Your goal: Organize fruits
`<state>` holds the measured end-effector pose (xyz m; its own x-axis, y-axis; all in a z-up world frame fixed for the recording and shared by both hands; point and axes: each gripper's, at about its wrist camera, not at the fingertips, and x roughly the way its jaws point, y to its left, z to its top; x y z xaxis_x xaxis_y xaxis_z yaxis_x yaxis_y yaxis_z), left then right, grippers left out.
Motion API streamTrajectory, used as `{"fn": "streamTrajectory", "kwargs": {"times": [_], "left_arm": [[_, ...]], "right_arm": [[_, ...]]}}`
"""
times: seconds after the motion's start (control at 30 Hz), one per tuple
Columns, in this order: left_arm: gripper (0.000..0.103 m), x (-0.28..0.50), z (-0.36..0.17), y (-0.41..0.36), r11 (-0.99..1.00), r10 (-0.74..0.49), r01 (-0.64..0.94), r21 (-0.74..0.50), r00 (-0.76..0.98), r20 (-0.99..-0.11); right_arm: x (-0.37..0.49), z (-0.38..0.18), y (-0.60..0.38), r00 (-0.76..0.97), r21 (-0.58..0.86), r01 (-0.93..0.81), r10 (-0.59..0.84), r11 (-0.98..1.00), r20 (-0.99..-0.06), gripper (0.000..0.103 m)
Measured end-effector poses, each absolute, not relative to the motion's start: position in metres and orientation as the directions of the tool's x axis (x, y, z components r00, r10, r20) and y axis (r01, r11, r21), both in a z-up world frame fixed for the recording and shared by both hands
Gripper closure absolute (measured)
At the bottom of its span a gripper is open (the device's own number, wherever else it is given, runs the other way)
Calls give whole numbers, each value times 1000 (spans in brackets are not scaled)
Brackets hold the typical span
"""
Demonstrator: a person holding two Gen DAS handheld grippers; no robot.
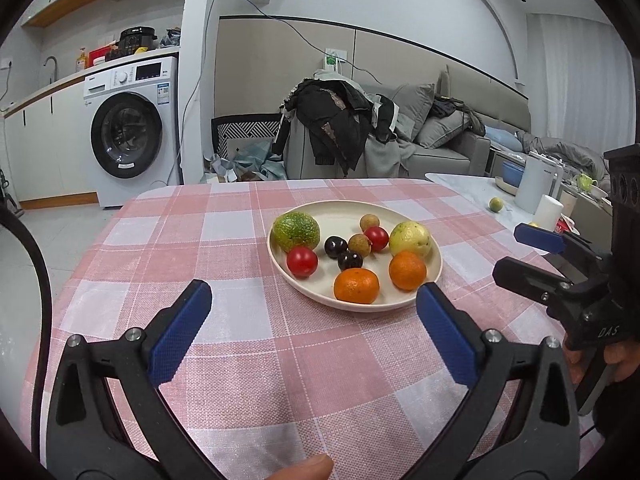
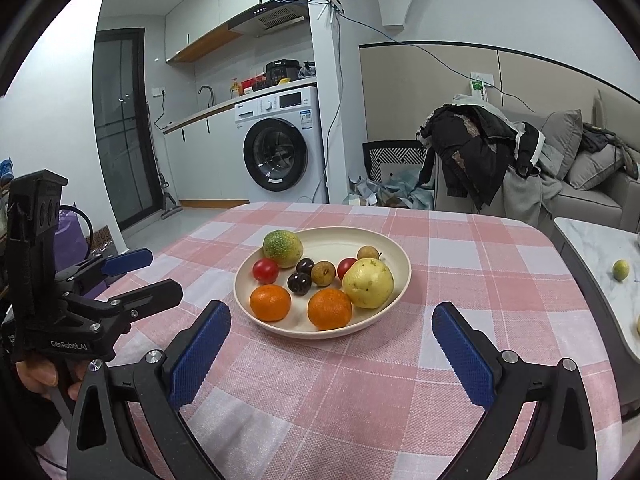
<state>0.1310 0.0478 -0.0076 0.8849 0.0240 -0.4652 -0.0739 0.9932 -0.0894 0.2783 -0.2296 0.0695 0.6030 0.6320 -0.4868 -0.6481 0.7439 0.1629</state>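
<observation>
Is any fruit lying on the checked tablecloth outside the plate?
No: all the fruit sits inside the round cream plate; the pink-and-white checked tablecloth around it is bare.

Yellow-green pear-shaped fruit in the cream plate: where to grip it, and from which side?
Grip the yellow-green pear-shaped fruit across its wide belly, coming down from above at the near-right rim of the cream plate. That side is free; an orange mandarin and a red cherry tomato crowd its left. The right tool is open and closest.
</observation>
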Motion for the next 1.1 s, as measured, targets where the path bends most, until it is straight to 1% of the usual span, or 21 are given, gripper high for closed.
{"fn": "streamTrajectory", "kwargs": {"times": [0.37, 1.1], "left_arm": [[1, 132, -8, 49, 993, 18, -69, -92, 886, -464], [1, 131, -8, 47, 994, 18, -67, -90, 887, -462]], "right_arm": [[272, 71, -226, 617, 127, -654, 622, 746, -482, 0], [272, 71, -227, 615, 130, -651, 620, 748, -486, 0]]}}
